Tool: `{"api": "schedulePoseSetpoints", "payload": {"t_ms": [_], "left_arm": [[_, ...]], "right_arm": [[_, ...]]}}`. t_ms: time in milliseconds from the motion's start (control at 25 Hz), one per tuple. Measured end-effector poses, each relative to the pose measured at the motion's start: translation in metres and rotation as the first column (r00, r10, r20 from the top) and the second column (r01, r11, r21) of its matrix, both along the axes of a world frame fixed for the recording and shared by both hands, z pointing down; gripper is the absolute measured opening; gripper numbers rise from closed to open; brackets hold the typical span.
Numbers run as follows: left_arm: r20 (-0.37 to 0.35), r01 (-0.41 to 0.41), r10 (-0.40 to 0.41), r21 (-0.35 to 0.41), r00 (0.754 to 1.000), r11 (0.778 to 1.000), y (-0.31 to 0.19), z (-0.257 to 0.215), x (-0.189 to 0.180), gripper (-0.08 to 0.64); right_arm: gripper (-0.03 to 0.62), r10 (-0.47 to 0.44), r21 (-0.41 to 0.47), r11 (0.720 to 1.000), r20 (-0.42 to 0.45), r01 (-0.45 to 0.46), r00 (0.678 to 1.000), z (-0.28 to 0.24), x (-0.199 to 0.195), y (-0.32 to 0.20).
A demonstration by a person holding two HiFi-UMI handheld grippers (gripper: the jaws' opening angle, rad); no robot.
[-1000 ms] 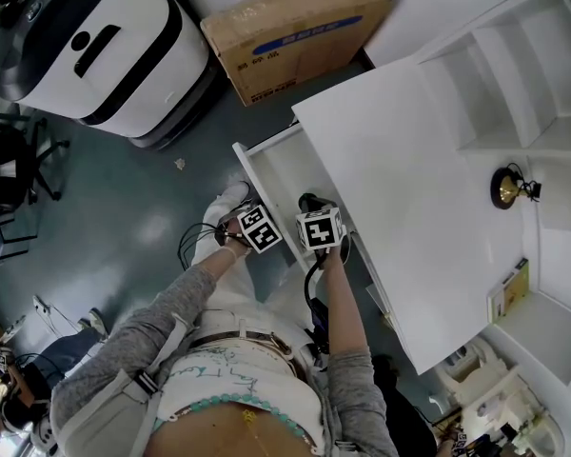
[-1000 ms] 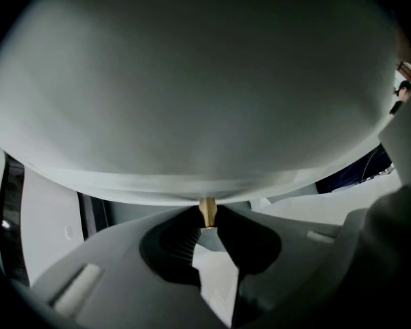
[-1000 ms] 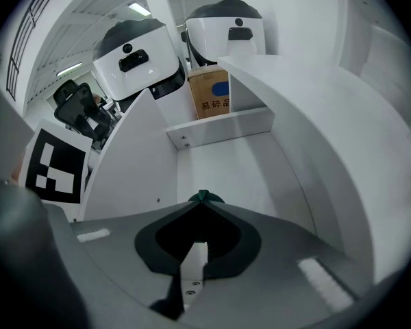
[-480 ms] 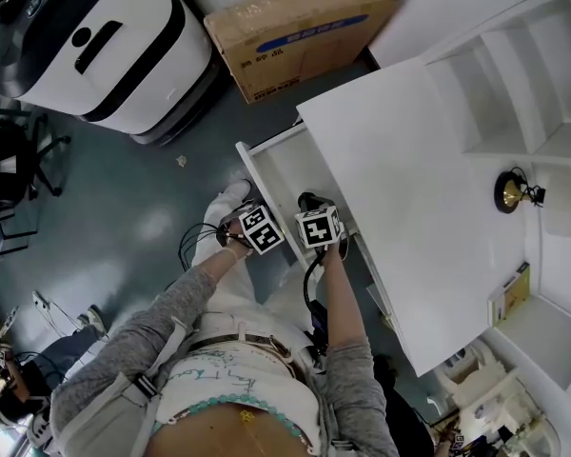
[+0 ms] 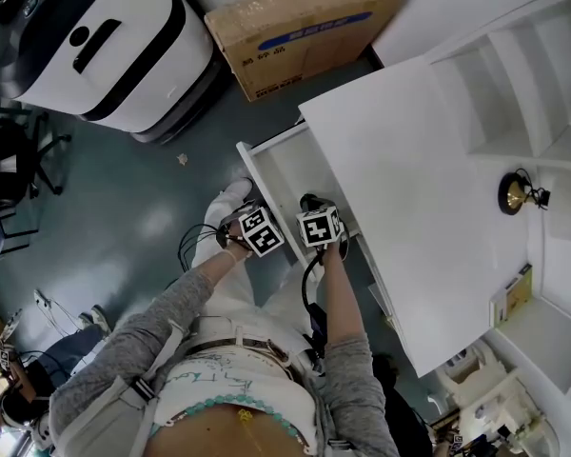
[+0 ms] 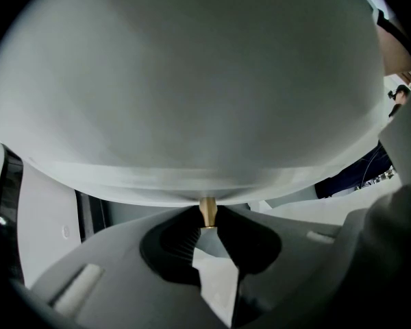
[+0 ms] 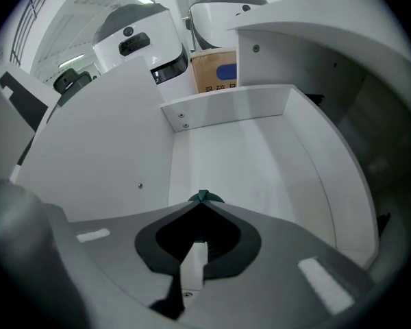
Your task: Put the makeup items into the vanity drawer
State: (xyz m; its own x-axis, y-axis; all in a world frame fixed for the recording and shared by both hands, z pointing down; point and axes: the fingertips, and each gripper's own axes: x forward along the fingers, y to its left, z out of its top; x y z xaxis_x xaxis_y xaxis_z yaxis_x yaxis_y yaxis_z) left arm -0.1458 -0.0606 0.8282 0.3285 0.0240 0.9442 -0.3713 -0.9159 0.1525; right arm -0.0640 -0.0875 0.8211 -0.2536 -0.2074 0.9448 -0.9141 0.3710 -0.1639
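The left gripper (image 6: 207, 226) was clenched on a gold knob (image 6: 207, 211). Over the open drawer (image 7: 253, 156), the right gripper (image 7: 202, 204) was pinched on a small green bit (image 7: 203, 197).

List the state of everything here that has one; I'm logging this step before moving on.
Vanity drawer: pulled open, nothing visible inside.
Left gripper: shut on the gold knob of the drawer front.
Right gripper: shut on a small dark green item, over the drawer.
Cardboard box: closed, on the floor.
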Motion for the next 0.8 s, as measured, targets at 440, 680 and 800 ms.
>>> {"api": "schedulePoseSetpoints", "payload": {"t_ms": [440, 680, 800], "left_arm": [[-0.007, 0.008, -0.008, 0.0, 1.0, 1.0, 0.002, -0.001, 0.0, 0.078], [-0.012, 0.007, -0.007, -0.001, 1.0, 1.0, 0.0, 0.0, 0.001, 0.078], [-0.015, 0.009, -0.009, -0.001, 1.0, 1.0, 0.0, 0.0, 0.001, 0.078]], "right_arm": [[0.029, -0.049, -0.022, 0.999, -0.052, 0.048, 0.997, 0.021, 0.004, 0.01], [0.029, -0.047, -0.027, 0.999, -0.041, 0.046, 0.998, 0.027, 0.004, 0.009], [0.029, -0.049, -0.042, 0.998, -0.042, 0.048, 0.998, 0.032, 0.004, 0.012]]}}
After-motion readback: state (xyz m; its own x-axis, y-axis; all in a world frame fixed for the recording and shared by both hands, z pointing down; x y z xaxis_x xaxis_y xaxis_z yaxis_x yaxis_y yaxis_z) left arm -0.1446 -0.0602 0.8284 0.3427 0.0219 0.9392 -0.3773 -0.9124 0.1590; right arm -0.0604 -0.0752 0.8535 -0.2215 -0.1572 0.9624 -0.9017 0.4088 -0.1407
